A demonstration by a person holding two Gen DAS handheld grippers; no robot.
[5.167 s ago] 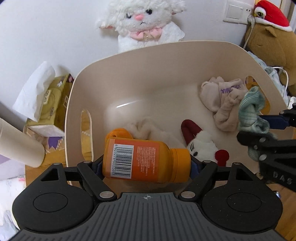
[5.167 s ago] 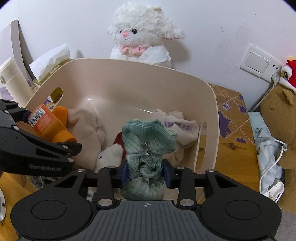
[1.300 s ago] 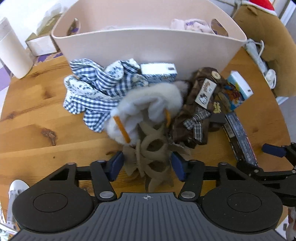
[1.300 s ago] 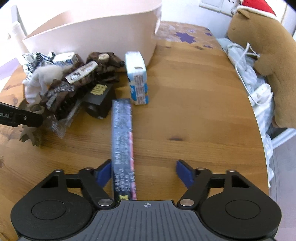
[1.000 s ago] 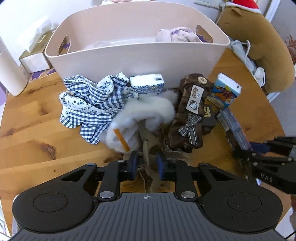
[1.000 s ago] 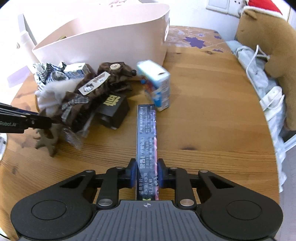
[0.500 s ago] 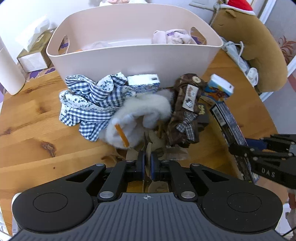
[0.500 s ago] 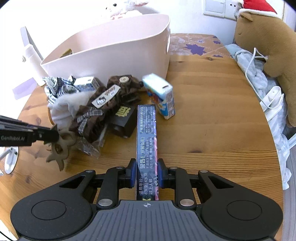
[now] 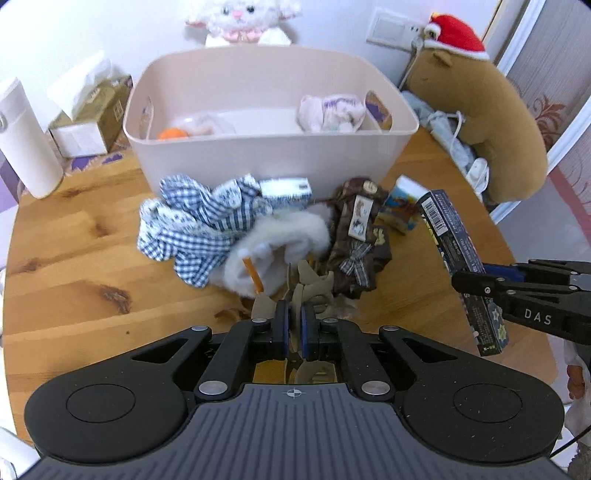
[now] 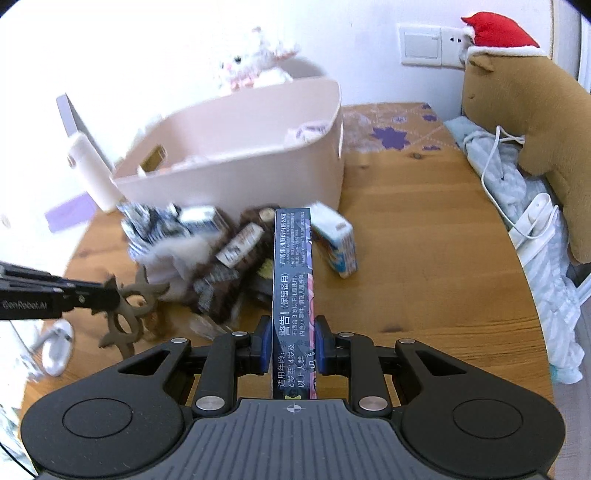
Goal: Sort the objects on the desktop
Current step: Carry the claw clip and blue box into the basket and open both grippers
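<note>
Beige bin (image 9: 273, 155) is holding some things already. Left gripper (image 9: 294, 321) is pinching a brown antler piece (image 10: 125, 310), right gripper (image 10: 291, 345) is squeezing a long dark box (image 10: 293, 280), both above the table (image 9: 74, 266); a pile (image 9: 236, 229) is waiting.

Setting was a home, most likely a bedroom or living corner. A round wooden table (image 9: 66, 236) stood against a white wall carrying a light switch (image 10: 421, 44) and socket. Soft toys sat around it: a white plush lamb (image 9: 242, 16) and a brown plush animal (image 9: 491, 122) in a red Santa hat. A tissue box (image 9: 92, 118), a beige storage tub (image 9: 258, 158) and crumpled clothing (image 9: 192, 221) lay on the table.
</note>
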